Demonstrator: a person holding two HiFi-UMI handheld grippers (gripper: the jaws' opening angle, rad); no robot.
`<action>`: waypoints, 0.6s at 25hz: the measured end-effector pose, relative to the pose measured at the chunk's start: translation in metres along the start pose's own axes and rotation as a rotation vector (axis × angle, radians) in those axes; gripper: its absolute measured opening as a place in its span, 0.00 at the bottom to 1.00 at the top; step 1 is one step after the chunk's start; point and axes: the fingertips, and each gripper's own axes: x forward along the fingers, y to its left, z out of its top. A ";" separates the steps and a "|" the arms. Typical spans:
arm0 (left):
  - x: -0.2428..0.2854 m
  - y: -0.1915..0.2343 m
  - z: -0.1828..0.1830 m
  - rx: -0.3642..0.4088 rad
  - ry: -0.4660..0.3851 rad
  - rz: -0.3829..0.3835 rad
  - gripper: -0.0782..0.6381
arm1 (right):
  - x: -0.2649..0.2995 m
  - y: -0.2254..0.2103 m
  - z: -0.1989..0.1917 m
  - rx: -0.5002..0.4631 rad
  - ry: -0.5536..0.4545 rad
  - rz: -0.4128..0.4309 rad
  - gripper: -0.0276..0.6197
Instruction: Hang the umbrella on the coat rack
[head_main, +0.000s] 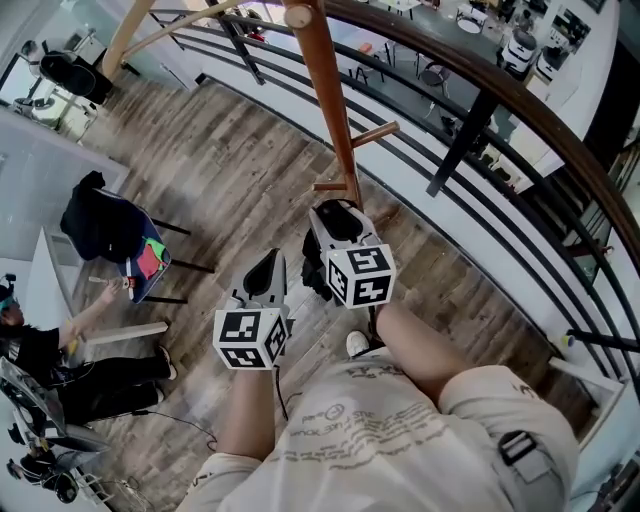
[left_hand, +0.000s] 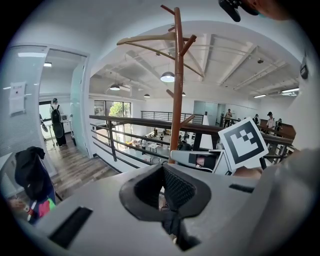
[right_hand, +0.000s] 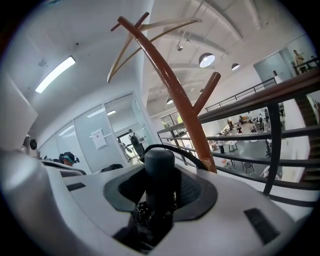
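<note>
The black folded umbrella (right_hand: 160, 162) is pinched by its round handle in the right gripper (right_hand: 160, 197), beside the tall brown wooden coat rack (right_hand: 177, 102). The left gripper (left_hand: 165, 202) is pressed together, with nothing in it.

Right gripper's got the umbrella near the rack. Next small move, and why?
Probably lift the right gripper toward the short peg: it is shut on the umbrella handle, whose strap loop sits below that peg on the coat rack.
</note>
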 end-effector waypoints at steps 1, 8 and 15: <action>0.002 -0.002 0.001 0.003 -0.001 -0.006 0.11 | 0.000 -0.001 0.001 0.004 0.000 -0.003 0.27; 0.006 -0.008 0.001 0.013 -0.003 -0.024 0.12 | -0.003 -0.001 0.012 0.024 -0.015 0.025 0.27; 0.006 -0.011 -0.001 0.009 0.002 -0.023 0.12 | -0.008 0.006 0.011 0.019 -0.010 0.067 0.27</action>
